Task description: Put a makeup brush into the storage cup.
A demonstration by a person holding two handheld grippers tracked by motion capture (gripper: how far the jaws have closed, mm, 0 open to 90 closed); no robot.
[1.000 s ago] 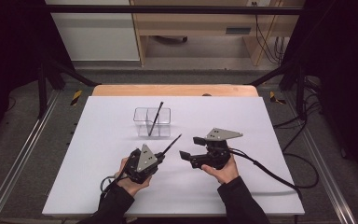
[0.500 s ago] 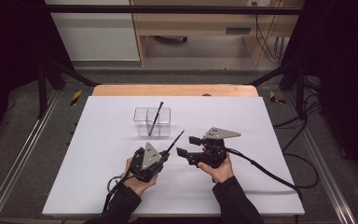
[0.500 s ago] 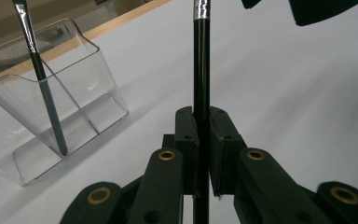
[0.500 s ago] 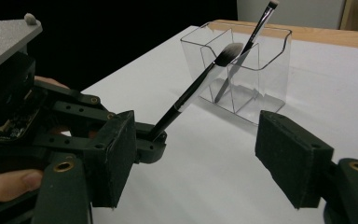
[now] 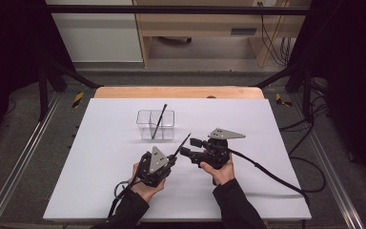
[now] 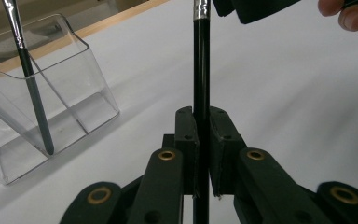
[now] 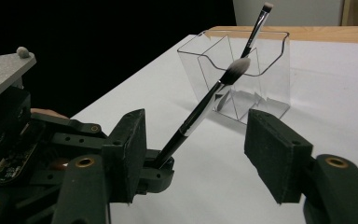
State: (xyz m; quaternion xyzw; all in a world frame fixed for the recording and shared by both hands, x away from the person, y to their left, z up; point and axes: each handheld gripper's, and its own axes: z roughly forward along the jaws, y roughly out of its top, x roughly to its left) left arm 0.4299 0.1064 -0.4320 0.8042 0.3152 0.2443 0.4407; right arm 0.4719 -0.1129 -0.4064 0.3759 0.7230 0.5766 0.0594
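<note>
The brush (image 5: 181,144) is clamped by its black handle between the jaws of the left gripper (image 5: 170,159), which are shut tight on it. From that grip it slants up and away, its silver ferrule and pale bristle tip beyond the jaws. In the left gripper view the handle (image 6: 201,70) stands straight up out of the closed pads. The tip end of the brush sits in the gap of the right gripper (image 5: 185,148), which faces the left one from close by. In the right gripper view the brush (image 7: 205,109) passes between the two black pads (image 7: 276,156), nearer the left pad, and neither pad presses on it. These jaws have just been closing, with the brush between them, yet they are parted and hold nothing. Each gripper is carried in a hand (image 5: 219,171) low over the white table (image 5: 276,143).

Past the right gripper's jaws, beyond the bristles, stands a clear box (image 7: 247,70) with compartments. A second brush (image 5: 159,120) leans in it, bristles up. From the left gripper the box (image 6: 46,107) lies ahead and to the left, apart from the held brush.
</note>
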